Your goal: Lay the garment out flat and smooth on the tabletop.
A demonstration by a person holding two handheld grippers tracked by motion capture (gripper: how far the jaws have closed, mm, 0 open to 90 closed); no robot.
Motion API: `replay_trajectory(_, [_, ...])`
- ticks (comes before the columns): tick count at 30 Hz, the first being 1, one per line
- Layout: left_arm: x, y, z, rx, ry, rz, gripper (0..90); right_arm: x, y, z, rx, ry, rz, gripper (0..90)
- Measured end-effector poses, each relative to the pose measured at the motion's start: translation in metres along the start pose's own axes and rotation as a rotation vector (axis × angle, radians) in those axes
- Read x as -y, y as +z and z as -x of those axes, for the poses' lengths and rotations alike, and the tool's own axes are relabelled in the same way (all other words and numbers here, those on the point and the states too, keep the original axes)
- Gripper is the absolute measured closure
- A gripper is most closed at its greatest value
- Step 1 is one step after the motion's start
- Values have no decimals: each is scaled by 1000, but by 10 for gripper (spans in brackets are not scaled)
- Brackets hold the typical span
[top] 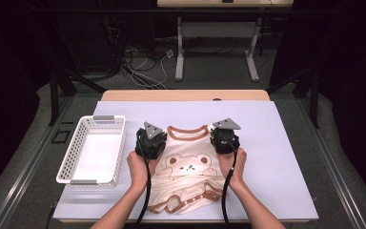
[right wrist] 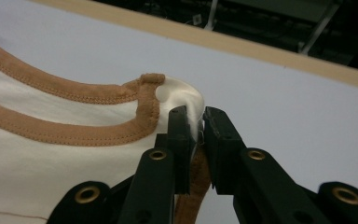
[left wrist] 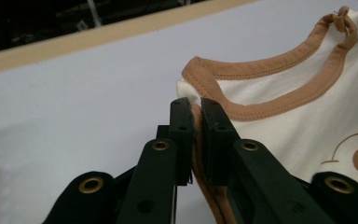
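Observation:
A small cream shirt (top: 188, 164) with brown trim and a bear print lies on the white table cover, its neckline away from the person. My left gripper (top: 158, 134) is shut on the shirt's left shoulder; in the left gripper view the shirt (left wrist: 279, 112) runs between the black jaws of my left gripper (left wrist: 196, 109), which pinch its brown-edged fabric. My right gripper (top: 218, 131) is shut on the right shoulder; in the right gripper view the cream cloth of the shirt (right wrist: 51, 154) bunches at the tips of my right gripper (right wrist: 196, 116). The shoulders look lifted off the table.
A white plastic basket (top: 94, 150) stands left of the shirt, empty. The table cover (top: 276, 157) ends at a wooden edge (top: 186, 95) at the back. Beyond it stand a desk frame (top: 217, 47) and cables on the floor.

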State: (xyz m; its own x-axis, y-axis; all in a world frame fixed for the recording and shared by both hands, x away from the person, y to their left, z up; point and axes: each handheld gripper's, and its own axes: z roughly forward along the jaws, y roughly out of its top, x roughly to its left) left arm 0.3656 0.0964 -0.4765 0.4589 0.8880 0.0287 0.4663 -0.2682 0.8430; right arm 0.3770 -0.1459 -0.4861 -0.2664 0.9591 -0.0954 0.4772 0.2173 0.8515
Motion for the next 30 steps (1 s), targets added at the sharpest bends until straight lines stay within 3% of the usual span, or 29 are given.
replay_trajectory(5, [-39,-7,-5,-41,39,60,839,-37,-12,6,26,-8,76,812])
replay_trajectory(8, [-66,-5,-11,-83,64,88,836,-66,-14,9,56,-20,124,852])
replay_trajectory(10, [-85,2,-17,-126,90,102,834,-88,-10,10,85,-40,127,850])
replay_trajectory(12, [-102,20,-26,-222,148,72,820,-108,5,10,126,-73,122,844])
replay_trajectory(13, [-107,33,-34,-247,131,30,776,-115,15,10,141,-82,106,816])
replay_trajectory(14, [-109,46,-42,-261,103,-43,651,-121,29,11,135,-102,66,709])
replay_trajectory(15, [-106,58,-49,-296,83,-110,516,-123,42,12,165,-93,17,647])
replay_trajectory(16, [-101,67,-54,-310,57,-148,435,-121,52,14,177,-66,-11,591])
replay_trajectory(17, [-93,73,-58,-296,4,-172,389,-117,61,16,161,-40,-45,533])
replay_trajectory(18, [-85,77,-59,-273,-9,-194,332,-110,66,18,131,-2,-70,513])
replay_trajectory(20, [-72,79,-59,-250,9,-217,293,-98,68,16,75,-2,-81,484])
replay_trajectory(22, [-58,77,-59,-201,8,-244,275,-82,65,13,29,-28,-92,468])
replay_trajectory(27, [-26,63,-54,-116,1,-242,227,-41,52,9,-92,-35,-136,441])
replay_trajectory(30, [-9,53,-47,-66,9,-243,215,-25,46,9,-139,-34,-151,431])
